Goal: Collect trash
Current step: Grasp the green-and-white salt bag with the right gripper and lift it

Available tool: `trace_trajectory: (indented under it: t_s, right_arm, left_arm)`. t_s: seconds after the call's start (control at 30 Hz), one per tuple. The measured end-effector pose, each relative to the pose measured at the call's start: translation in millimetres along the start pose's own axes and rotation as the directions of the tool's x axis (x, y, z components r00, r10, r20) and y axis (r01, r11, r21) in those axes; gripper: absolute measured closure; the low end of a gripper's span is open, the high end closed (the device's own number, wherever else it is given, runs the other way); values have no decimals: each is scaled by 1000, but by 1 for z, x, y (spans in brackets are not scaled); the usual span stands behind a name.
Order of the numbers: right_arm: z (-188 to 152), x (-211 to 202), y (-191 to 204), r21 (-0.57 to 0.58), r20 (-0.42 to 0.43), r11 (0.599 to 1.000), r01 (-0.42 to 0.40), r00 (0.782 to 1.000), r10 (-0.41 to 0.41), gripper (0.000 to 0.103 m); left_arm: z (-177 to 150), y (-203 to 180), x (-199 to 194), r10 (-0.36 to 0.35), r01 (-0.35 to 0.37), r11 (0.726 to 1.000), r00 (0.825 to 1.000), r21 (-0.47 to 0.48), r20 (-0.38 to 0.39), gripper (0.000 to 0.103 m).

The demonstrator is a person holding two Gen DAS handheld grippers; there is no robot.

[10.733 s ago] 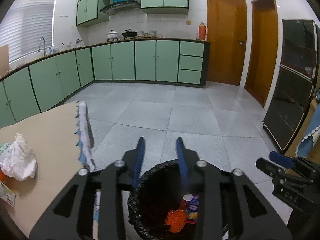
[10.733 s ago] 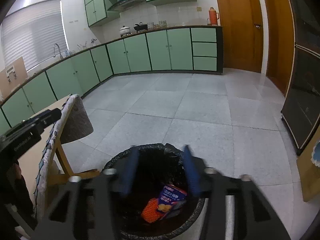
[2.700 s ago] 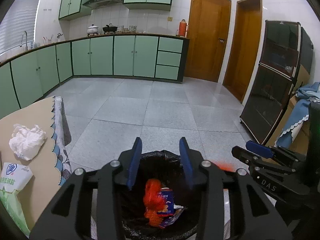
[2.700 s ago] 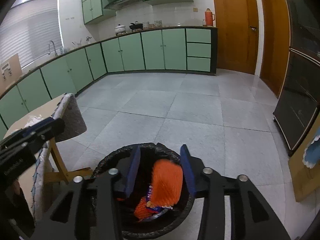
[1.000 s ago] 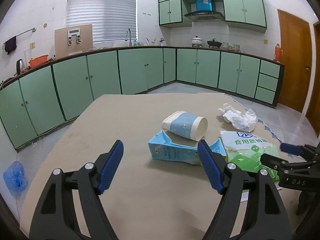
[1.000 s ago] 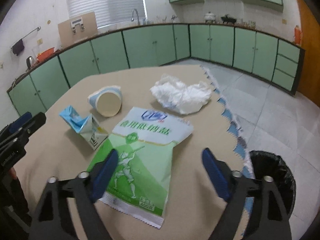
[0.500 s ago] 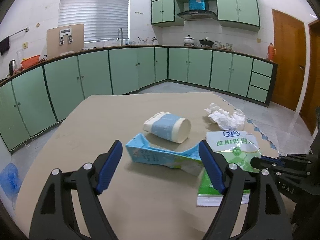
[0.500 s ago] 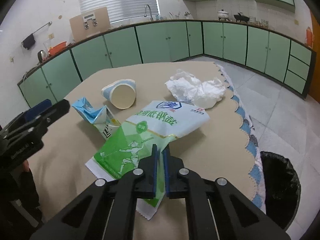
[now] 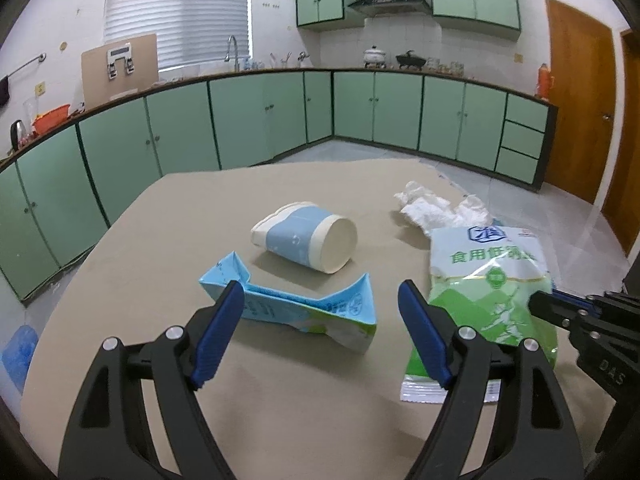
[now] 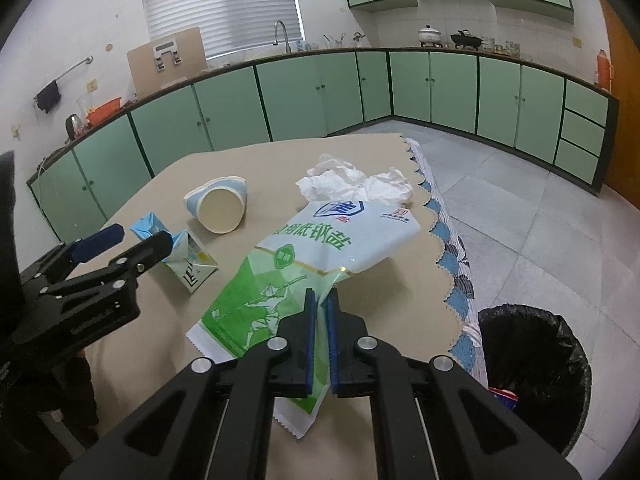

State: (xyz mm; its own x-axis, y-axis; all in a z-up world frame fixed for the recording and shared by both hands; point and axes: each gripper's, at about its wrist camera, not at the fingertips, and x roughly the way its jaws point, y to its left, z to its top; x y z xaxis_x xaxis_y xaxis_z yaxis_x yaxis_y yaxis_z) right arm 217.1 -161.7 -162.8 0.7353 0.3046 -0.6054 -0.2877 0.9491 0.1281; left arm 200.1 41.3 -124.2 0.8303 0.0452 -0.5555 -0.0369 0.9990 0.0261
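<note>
The right gripper (image 10: pixel 319 300) was clamped on the green bag (image 10: pixel 304 264) at frame centre; the left gripper (image 9: pixel 320 312) gaped over the flattened carton (image 9: pixel 296 308). Light, limp, slippery film was judged best pinched at an edge.

We read "DAS" in pale letters on the black body of the right tool (image 9: pixel 560 312), at four o'clock in the left wrist view. The green and white bag (image 9: pixel 488 276) carries Chinese print beginning "食用低", under a blue shield logo. Print on the flattened blue carton (image 9: pixel 296 312) is too small for us to read.
</note>
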Motion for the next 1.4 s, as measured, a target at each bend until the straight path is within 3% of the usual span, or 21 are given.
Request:
trace_trajectory:
  t_s: [0.5, 0.67, 0.87, 1.0, 1.2, 1.4]
  right_arm:
    - [-4, 4, 0, 24, -4, 999, -22, 1000, 23, 97]
    - [-5, 6, 1, 26, -9, 999, -22, 1000, 22, 97]
    - [-5, 2, -4, 30, -3, 999, -13, 1000, 13, 97]
    - [-5, 1, -7, 39, -2, 999, -5, 1000, 5, 97]
    - [-6, 2, -7, 46, 0, 999, -4, 1000, 4, 97]
    - [-6, 2, -7, 49, 0, 999, -5, 1000, 5, 97]
  left_arm:
    - [-5, 55, -14, 135, -138, 988, 990, -75, -45, 26]
    - [-3, 61, -23, 91, -93, 990, 996, -105, -23, 26]
    - [4, 22, -19, 0, 0, 998, 1000, -57, -4, 26]
    - [3, 3, -9, -25, 24, 998, 999, -51, -20, 26]
    - [1, -10, 9, 0, -3, 999, 998, -48, -64, 26]
    - [-2, 7, 17, 37, -47, 994, 993, -97, -108, 26]
